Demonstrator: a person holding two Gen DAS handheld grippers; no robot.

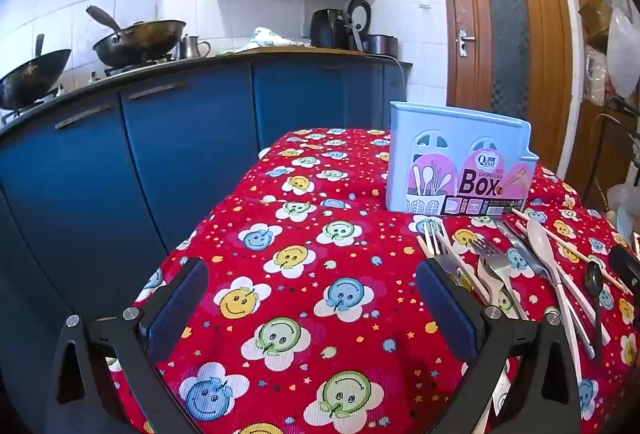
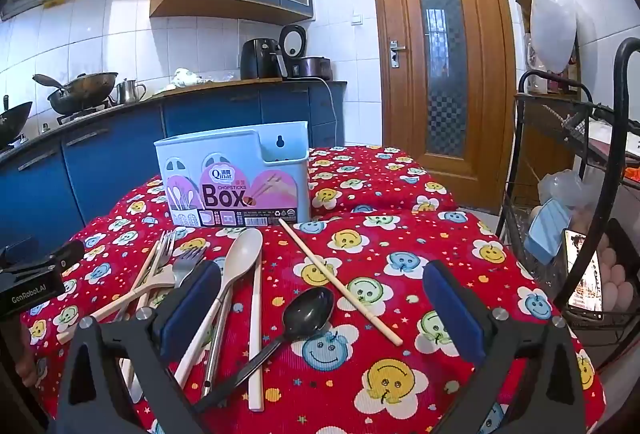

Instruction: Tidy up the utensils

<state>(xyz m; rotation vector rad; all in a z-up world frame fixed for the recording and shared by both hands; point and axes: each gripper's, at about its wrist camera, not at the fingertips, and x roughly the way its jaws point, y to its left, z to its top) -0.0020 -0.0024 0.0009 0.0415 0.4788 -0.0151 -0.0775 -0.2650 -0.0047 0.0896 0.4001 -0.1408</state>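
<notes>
While both grippers' jaws stand spread and empty, the black spoon (image 2: pixel 308 310) lies diagonally, bowl toward the chopsticks box (image 2: pixel 236 182).

the tablecloth (image 2: pixel 400 234) was bright red, scattered with smiley-faced flowers in blue, yellow and green on white petals, plus tiny stars and dots. the chopsticks box (image 2: pixel 236 178) was pale blue with a pink label and dark lettering. among the utensils lay a cream spoon (image 2: pixel 240 254), a glossy black spoon (image 2: pixel 308 310), silver forks (image 1: pixel 492 258) and a pale wooden chopstick (image 2: pixel 340 282). both grippers — the left gripper (image 1: pixel 312 310) and the right gripper (image 2: pixel 320 310) — were black with dark blue pads. the cabinets (image 1: pixel 160 138) were deep blue; the door (image 2: pixel 440 54) was warm brown wood.
</notes>
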